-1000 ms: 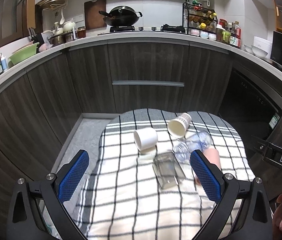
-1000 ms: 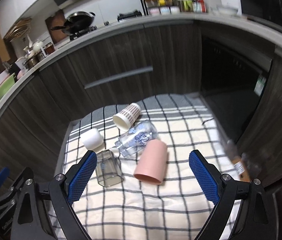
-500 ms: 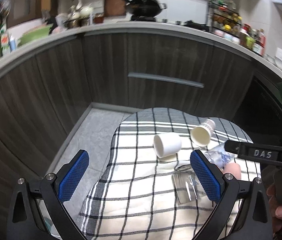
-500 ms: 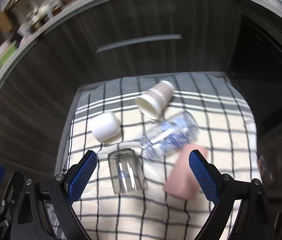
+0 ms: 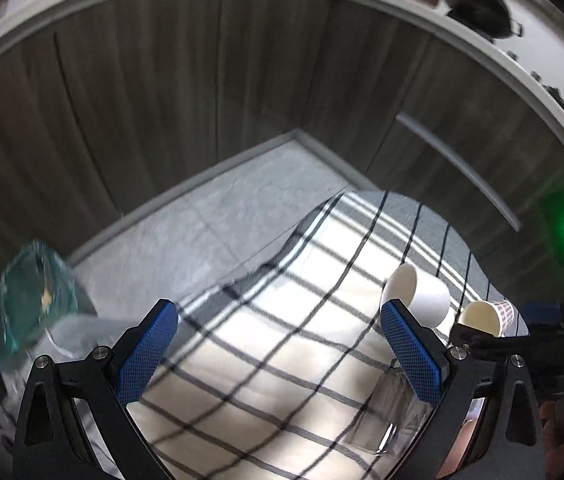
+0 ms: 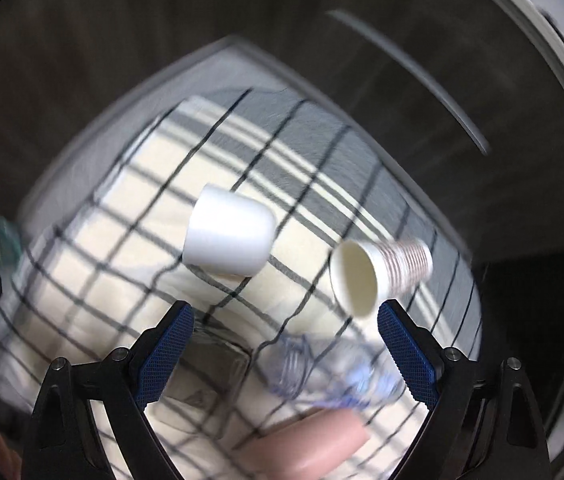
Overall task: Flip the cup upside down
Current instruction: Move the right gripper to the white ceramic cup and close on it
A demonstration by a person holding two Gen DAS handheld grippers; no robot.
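None of the flip was done: the white cup [image 6: 229, 239] and paper cup [image 6: 378, 273] lay sideways, while the right gripper [image 6: 284, 348] and left gripper [image 5: 279, 354] were spread wide, holding nothing.

Dim, motion-blurred fisheye views (edges bent), glare on checked cloth [image 5: 265, 360].

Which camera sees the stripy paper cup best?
The right wrist camera. There the stripy paper cup lies on its side in full view on the checked cloth, showing its open mouth and ribbed wall. In the left wrist view the cup is small, near the edge, partly hidden.
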